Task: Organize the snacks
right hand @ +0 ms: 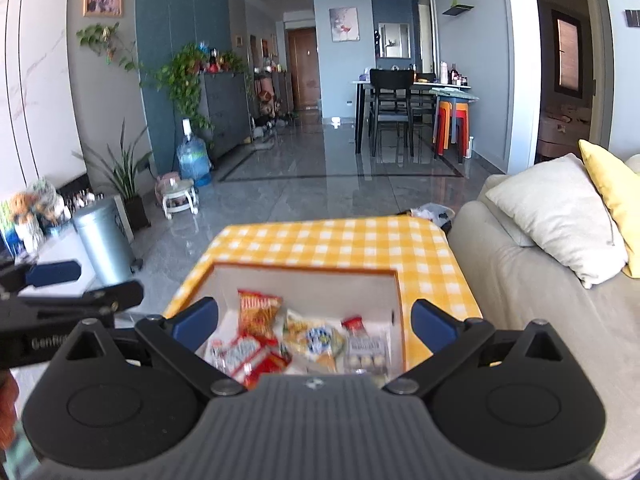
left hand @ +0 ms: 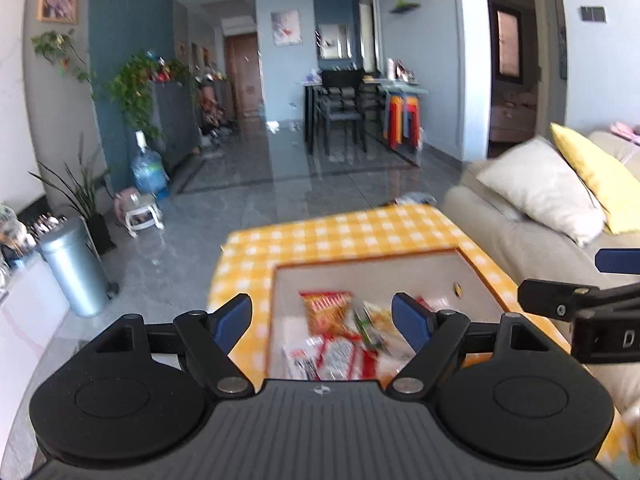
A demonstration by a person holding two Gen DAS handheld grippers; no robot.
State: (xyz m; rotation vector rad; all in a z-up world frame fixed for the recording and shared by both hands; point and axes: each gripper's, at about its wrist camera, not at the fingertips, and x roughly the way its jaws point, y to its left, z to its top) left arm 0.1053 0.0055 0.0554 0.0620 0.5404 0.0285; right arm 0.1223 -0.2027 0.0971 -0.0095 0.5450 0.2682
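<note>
A white box point(right hand: 304, 286) with an orange rim sits on a table under a yellow checked cloth point(right hand: 332, 244). Inside lie several snack packs: an orange-red bag point(right hand: 258, 310), a yellow and blue bag point(right hand: 316, 338), a clear pack with a red top point(right hand: 366, 346) and red and white wrappers point(right hand: 248, 354). My right gripper point(right hand: 316, 322) hangs open above the box, nothing between its blue pads. My left gripper point(left hand: 324, 320) is open too, empty, over the same box point(left hand: 372, 272) and its orange-red bag point(left hand: 326, 310). Each gripper shows at the edge of the other's view.
A beige sofa point(right hand: 532, 280) with a white cushion point(right hand: 560, 216) and a yellow cushion point(right hand: 616, 196) runs along the right of the table. A metal bin point(right hand: 104, 238) stands on the grey tiled floor at the left. Dining table and chairs point(right hand: 396, 100) are far back.
</note>
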